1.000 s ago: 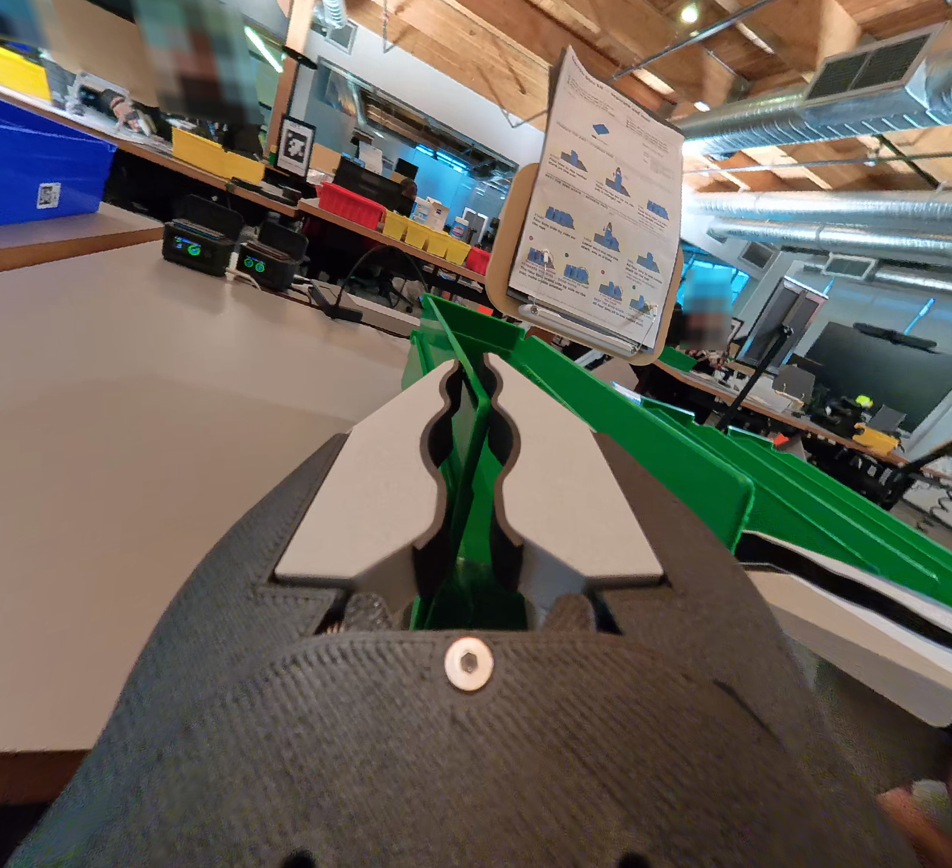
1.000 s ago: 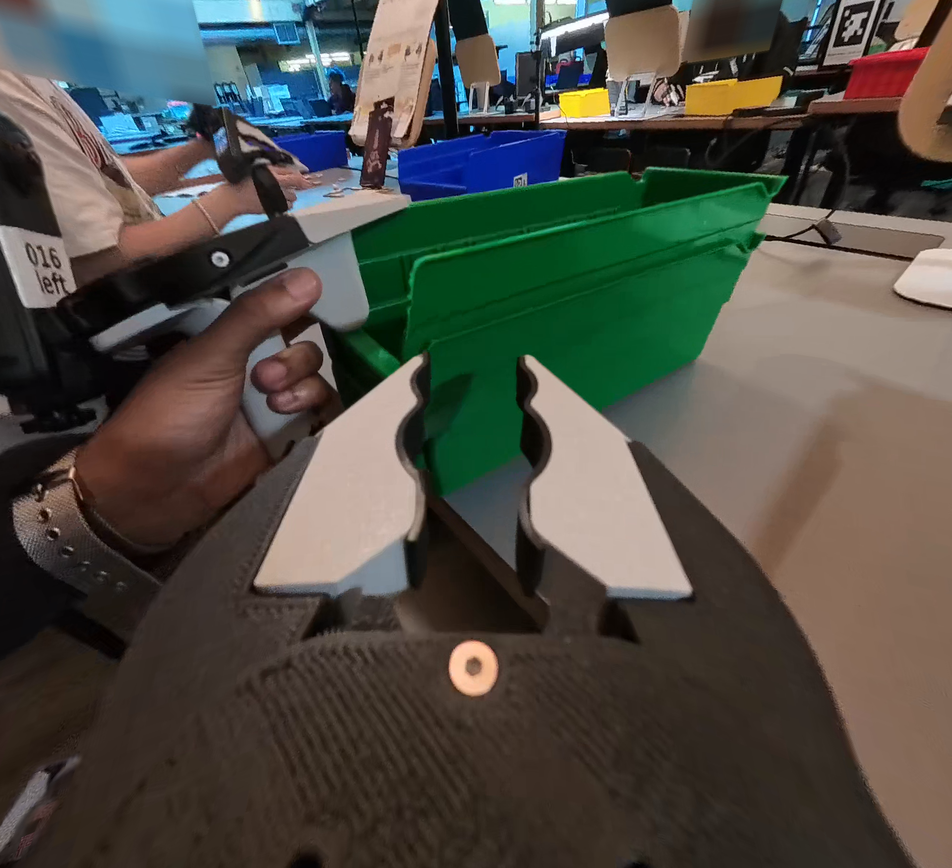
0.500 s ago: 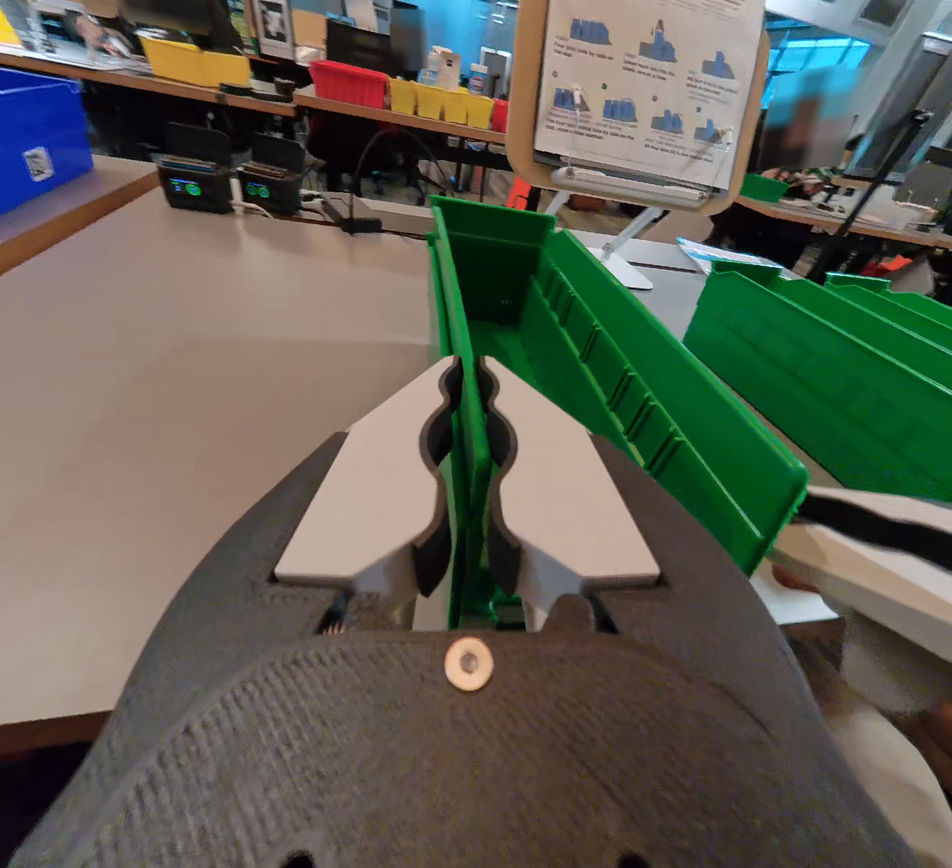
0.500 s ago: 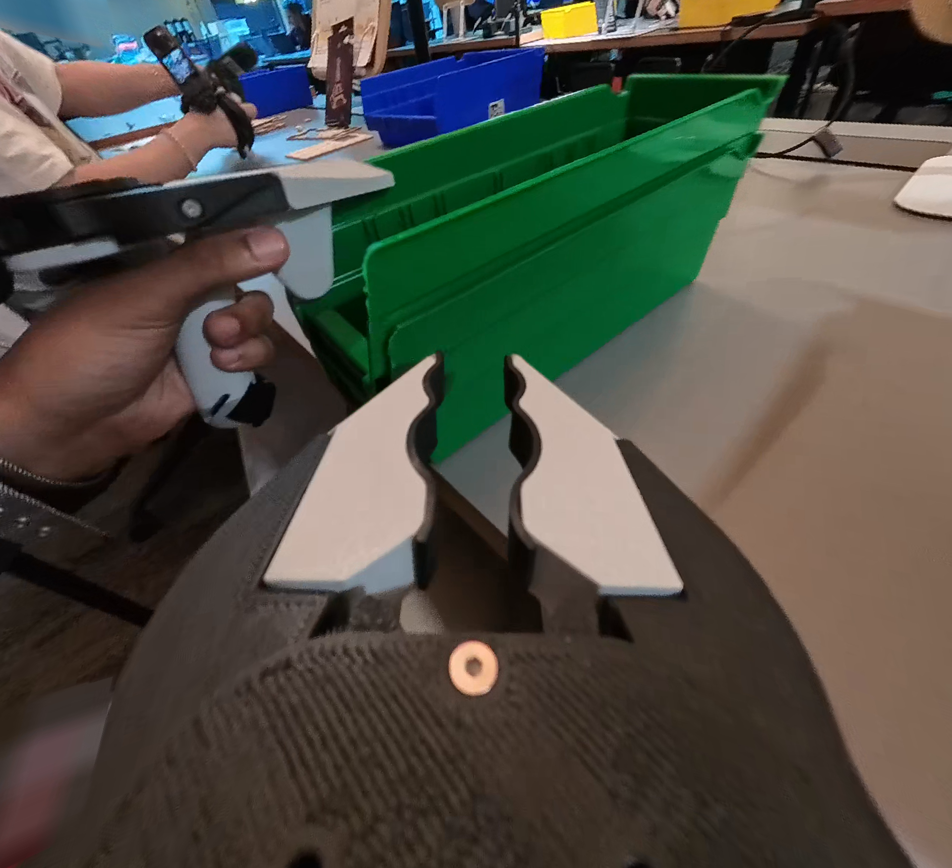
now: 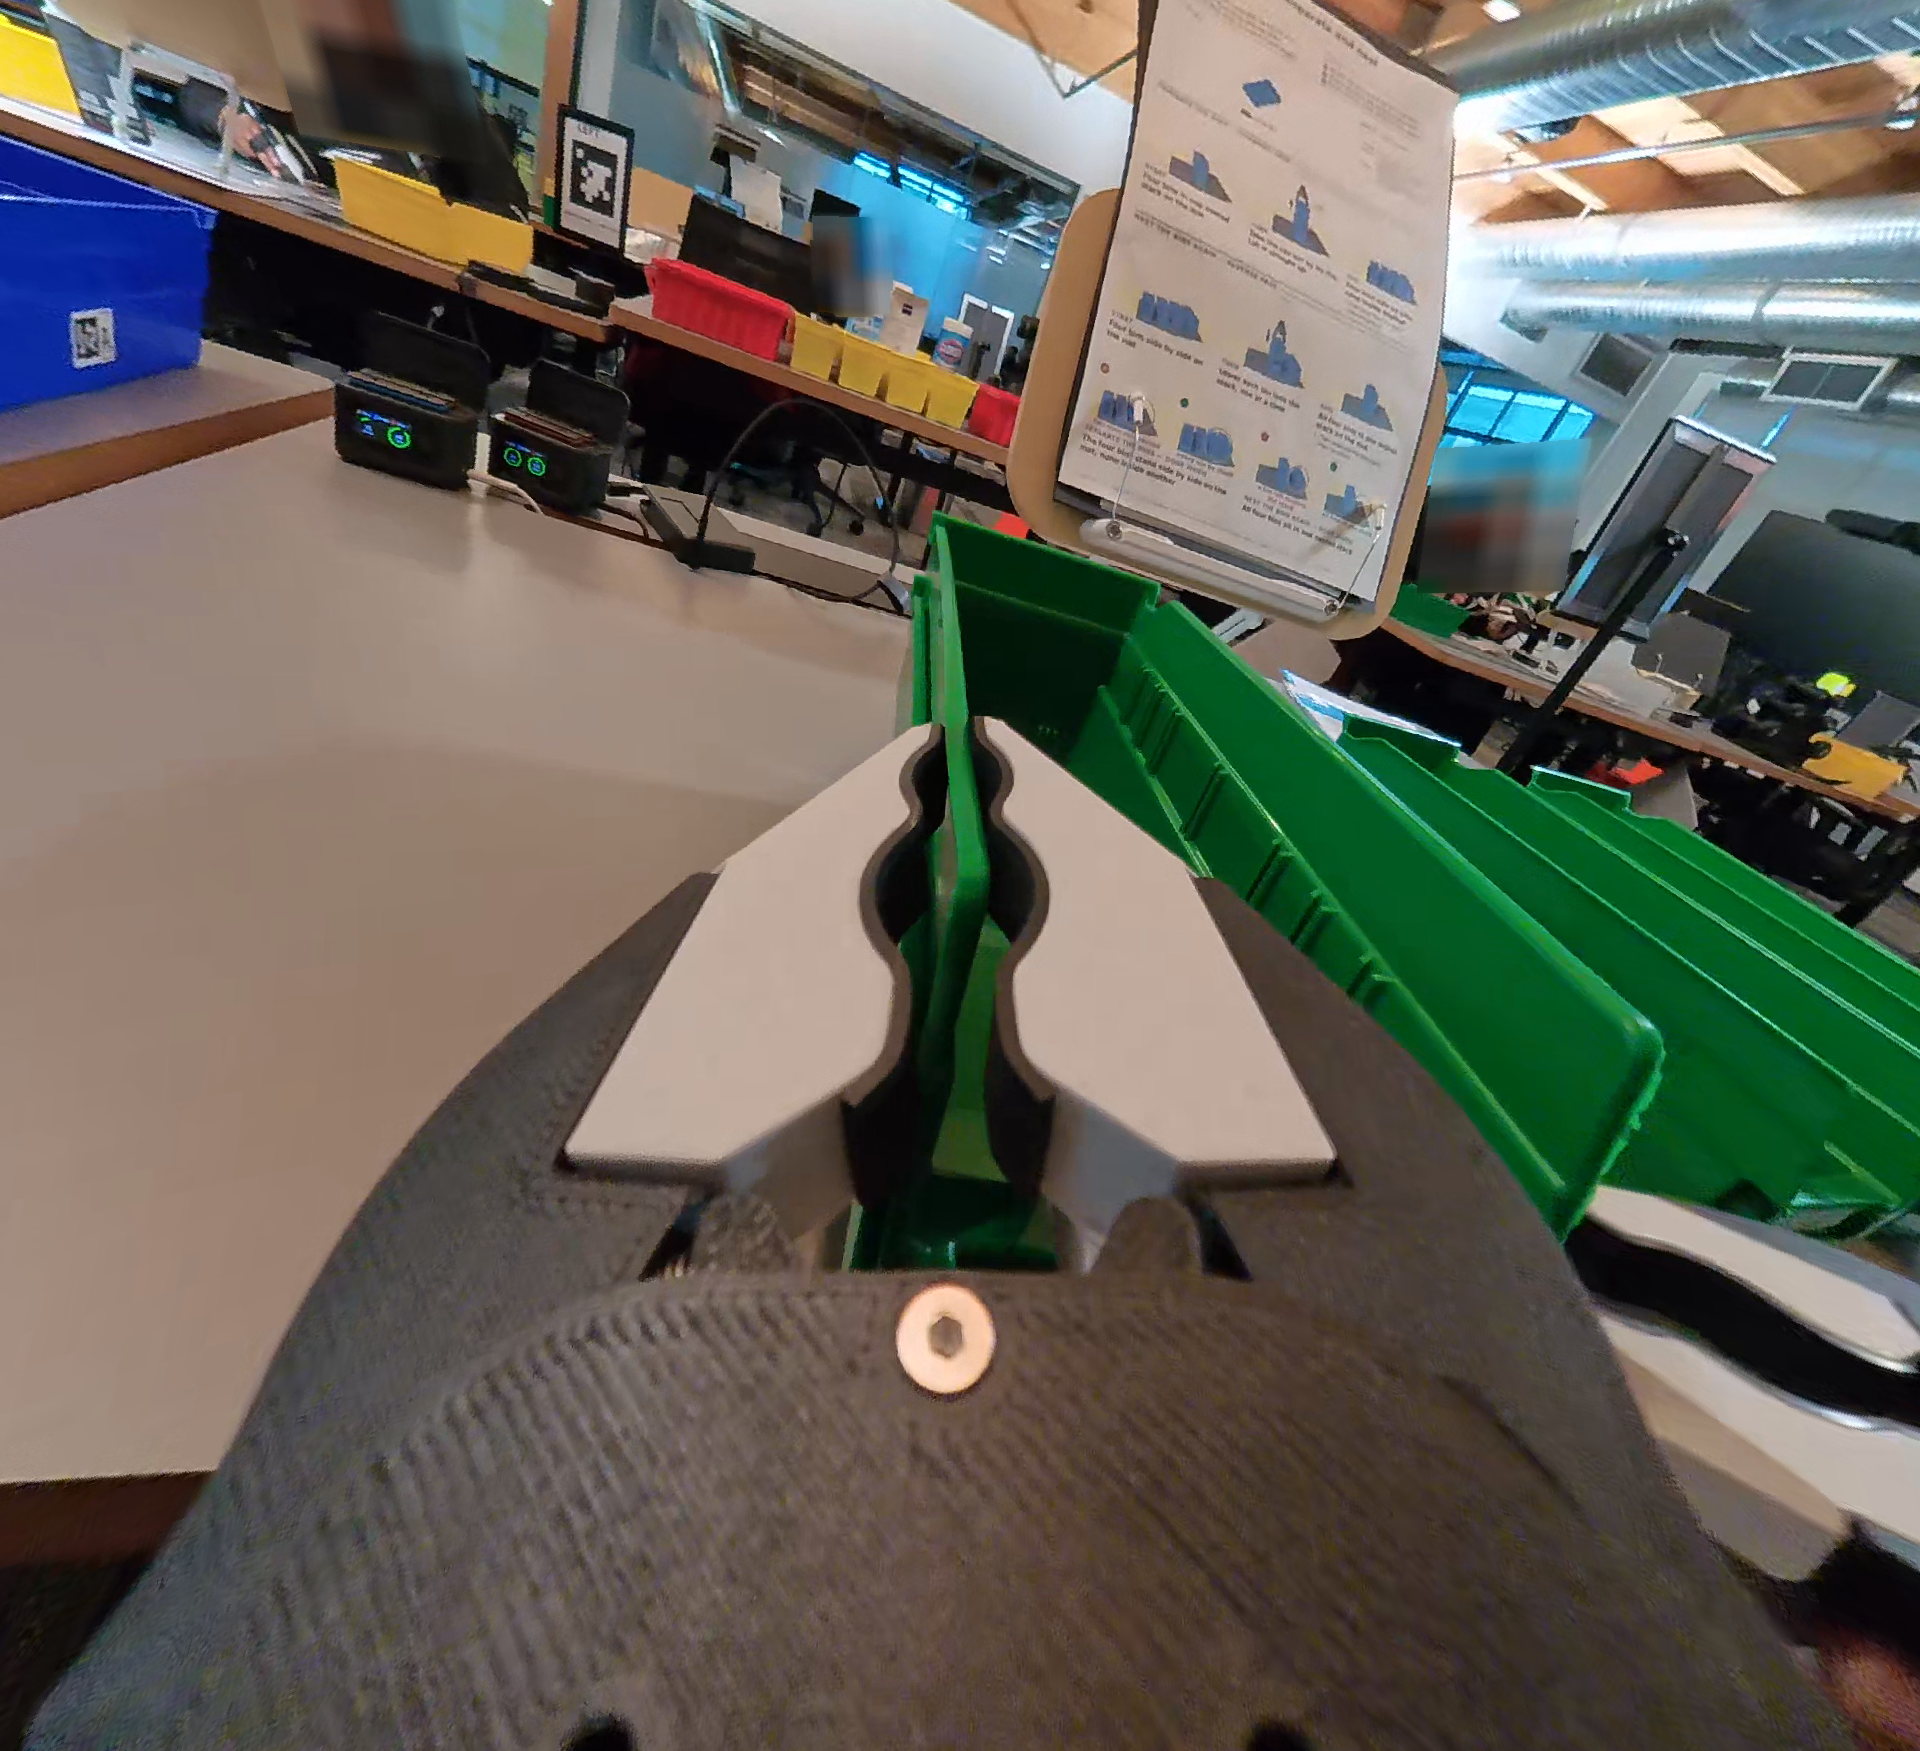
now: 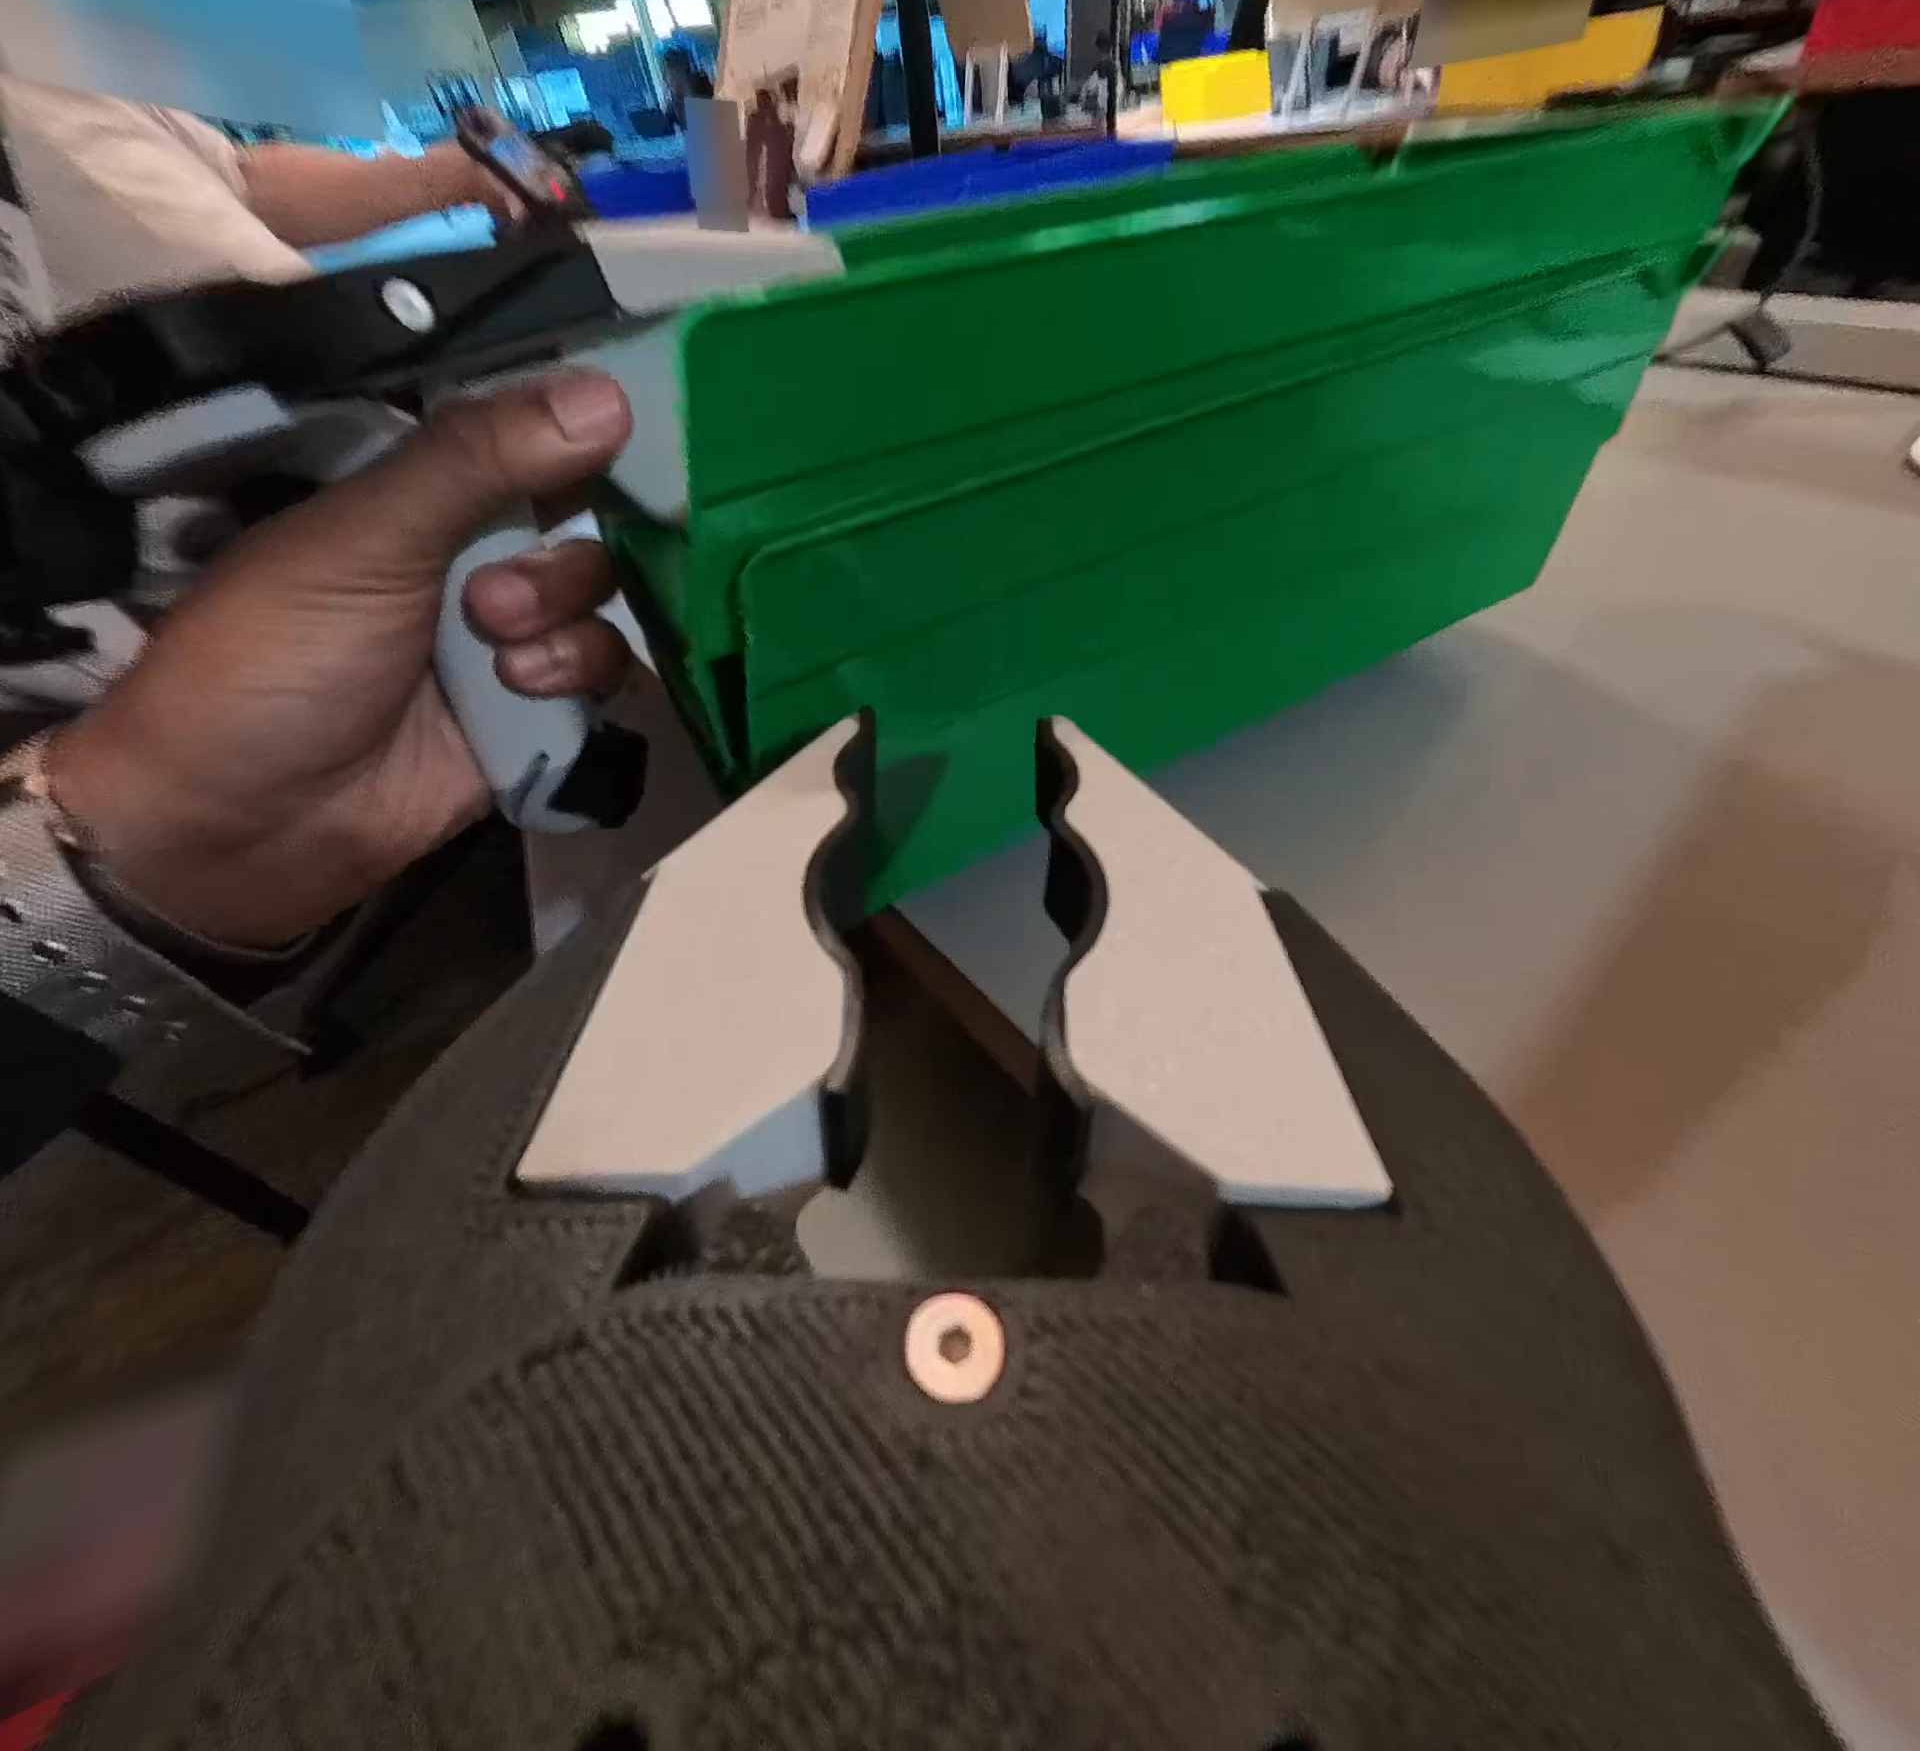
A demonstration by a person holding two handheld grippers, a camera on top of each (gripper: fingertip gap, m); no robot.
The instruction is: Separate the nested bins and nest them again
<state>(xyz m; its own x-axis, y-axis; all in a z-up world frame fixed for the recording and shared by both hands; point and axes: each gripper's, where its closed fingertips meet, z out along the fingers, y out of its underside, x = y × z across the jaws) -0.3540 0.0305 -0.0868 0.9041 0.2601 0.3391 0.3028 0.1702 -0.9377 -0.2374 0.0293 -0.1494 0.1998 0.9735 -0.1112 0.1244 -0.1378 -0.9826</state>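
Observation:
My left gripper [image 5: 961,745] is shut on the left side wall of a long green bin [image 5: 1299,870], which runs away from me, open side up. In the right wrist view this top bin [image 6: 1143,351] is raised and tilted above the lower green bins [image 6: 1195,621] it was nested in. A hand [image 6: 312,641] holds the left gripper at the bin's near end. My right gripper [image 6: 951,735] is open and empty. The near bottom corner of the lower bins shows between its fingertips; I cannot tell if they touch.
The bins rest on a grey table [image 5: 312,766] near its front edge [image 6: 956,984]. More green bins [image 5: 1662,922] lie to the right. A clipboard stand with a paper sheet [image 5: 1247,299] stands behind. Two black charger boxes [image 5: 405,434] and a blue bin [image 5: 94,288] are at the far left.
The left gripper dipped the held bin down, then raised it; it now stands higher out of the lower bins. The right gripper's jaws narrowed slightly, then widened, and it stayed by the lower bins' corner.

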